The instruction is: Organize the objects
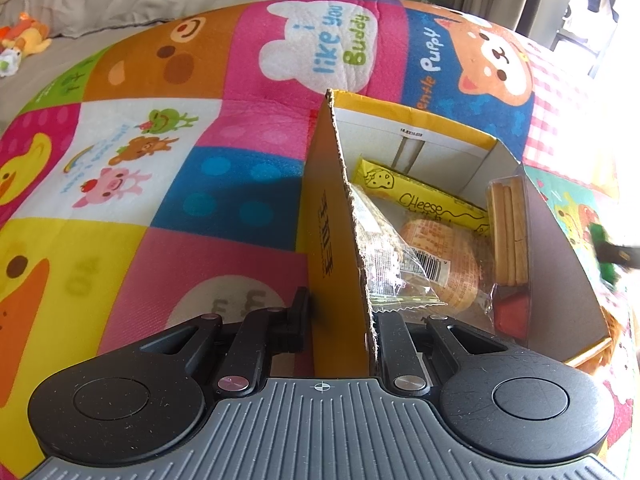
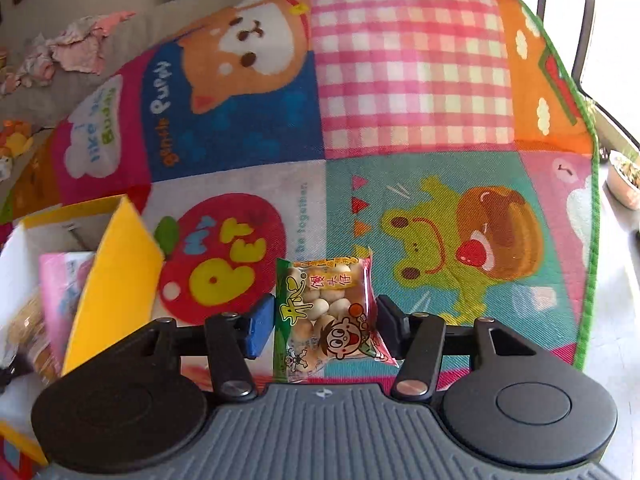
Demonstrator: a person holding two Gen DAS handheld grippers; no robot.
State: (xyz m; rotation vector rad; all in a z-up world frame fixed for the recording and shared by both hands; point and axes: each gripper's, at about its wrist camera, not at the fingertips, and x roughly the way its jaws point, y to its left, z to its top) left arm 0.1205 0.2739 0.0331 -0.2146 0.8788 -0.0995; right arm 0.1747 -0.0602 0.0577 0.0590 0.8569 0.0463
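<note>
An open yellow cardboard box point(image 1: 332, 216) stands on the play mat. It holds a yellow cheese packet point(image 1: 420, 196), biscuit sticks in a clear case point(image 1: 510, 232) and a round cracker pack point(image 1: 444, 256). My left gripper point(image 1: 342, 320) is shut on the box's left wall, one finger outside and one inside. In the right wrist view a green-edged packet of small round biscuits point(image 2: 324, 304) lies between the fingers of my right gripper point(image 2: 326, 324). Both pads meet its side edges. The box's yellow flap point(image 2: 116, 264) rises to the left of it, with a pink packet point(image 2: 60, 280) inside.
The colourful cartoon play mat point(image 2: 408, 80) spreads to its green border point(image 2: 588, 280) on the right, with pale floor and a bowl point(image 2: 624, 180) beyond. A grey sofa with soft toys point(image 1: 28, 40) and clothes lies behind. A blurred dark and green shape point(image 1: 612, 256) shows at the box's right.
</note>
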